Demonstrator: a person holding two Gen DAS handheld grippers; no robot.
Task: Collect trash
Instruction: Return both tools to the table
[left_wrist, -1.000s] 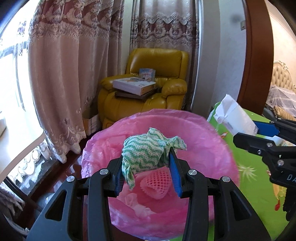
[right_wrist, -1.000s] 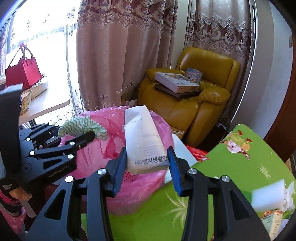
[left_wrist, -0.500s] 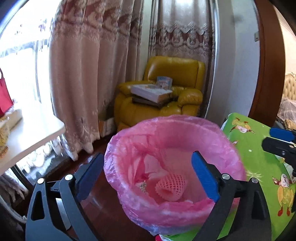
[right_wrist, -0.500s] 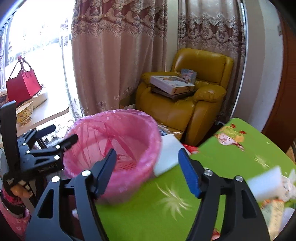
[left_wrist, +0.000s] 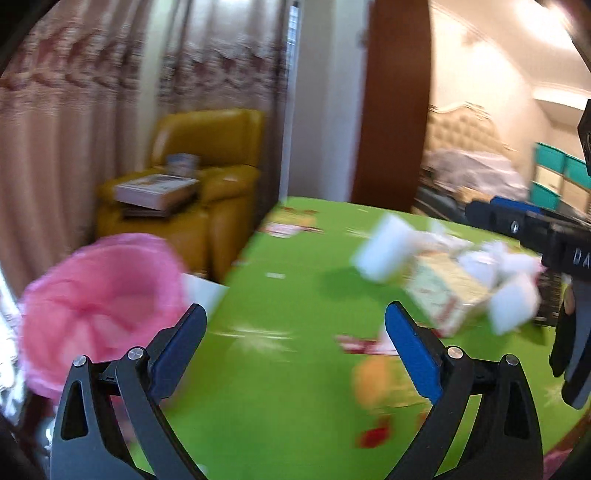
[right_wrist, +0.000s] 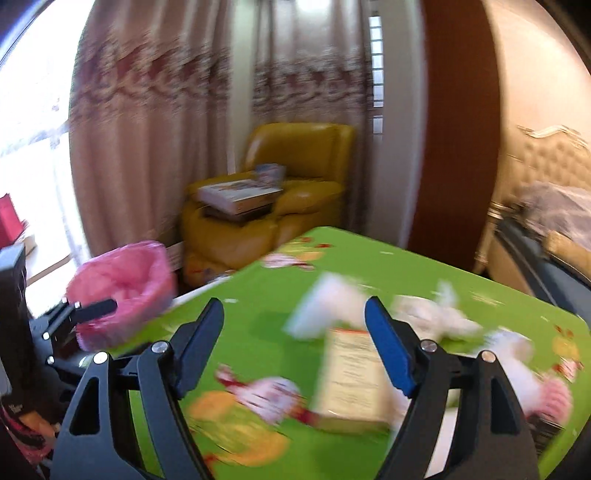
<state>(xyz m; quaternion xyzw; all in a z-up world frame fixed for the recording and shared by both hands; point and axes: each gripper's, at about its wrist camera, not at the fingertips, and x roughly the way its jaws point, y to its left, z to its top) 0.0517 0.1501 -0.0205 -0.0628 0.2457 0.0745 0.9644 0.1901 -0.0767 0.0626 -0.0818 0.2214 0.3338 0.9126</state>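
Cream carton lies flat, long axis pointing away

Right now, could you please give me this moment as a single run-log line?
left hand-held gripper: open, empty | right hand-held gripper: opening, empty | pink-lined bin: beside table | trash pile: on green table

Both grippers empty, jaws apart

Left gripper spread wide at lower centre (nothing between); right gripper is opening, also seen at right edge.

yellow armchair — books, curtains
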